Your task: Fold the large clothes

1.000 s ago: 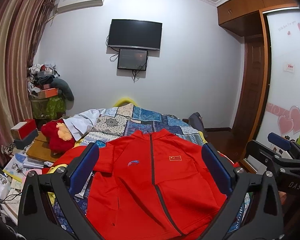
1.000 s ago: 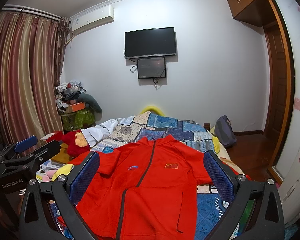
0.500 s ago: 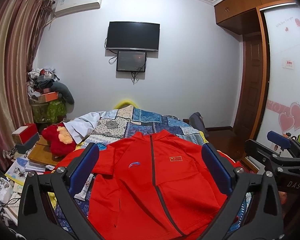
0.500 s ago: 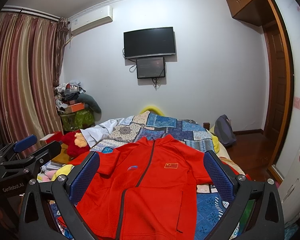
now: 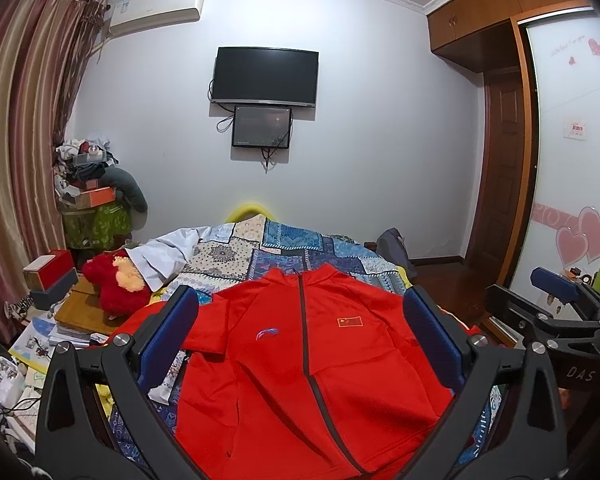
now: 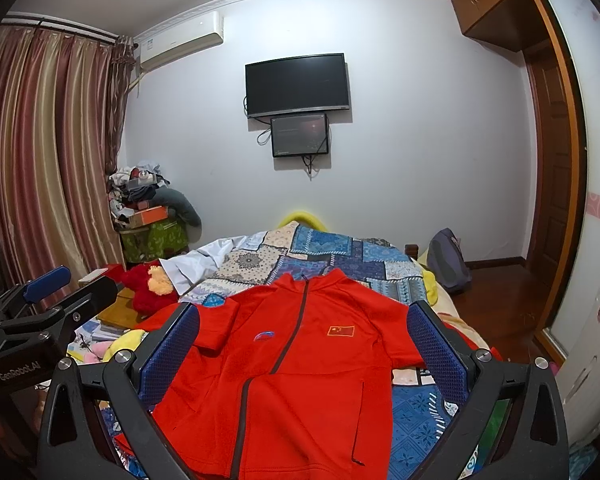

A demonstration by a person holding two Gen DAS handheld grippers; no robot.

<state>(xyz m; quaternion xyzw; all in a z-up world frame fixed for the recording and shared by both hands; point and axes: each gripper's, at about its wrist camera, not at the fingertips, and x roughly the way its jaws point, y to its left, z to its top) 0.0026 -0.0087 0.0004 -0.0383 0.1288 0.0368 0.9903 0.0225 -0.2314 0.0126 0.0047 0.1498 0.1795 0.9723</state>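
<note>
Hovering wide apart, the blue pads of the left gripper (image 5: 300, 334) clasp nothing, and the right gripper (image 6: 302, 340) hangs spread just the same, nothing between its fingers either. Framed between both pairs lies the red jacket (image 5: 300, 368), front up, zipped, collar toward the far wall, spread over the patchwork quilt (image 6: 340, 256) on the bed. One sleeve is folded across the chest. Off to the left, a red plush toy (image 5: 114, 284) sits beside the bed.

Matt red cloth jacket (image 5: 300, 360)
</note>
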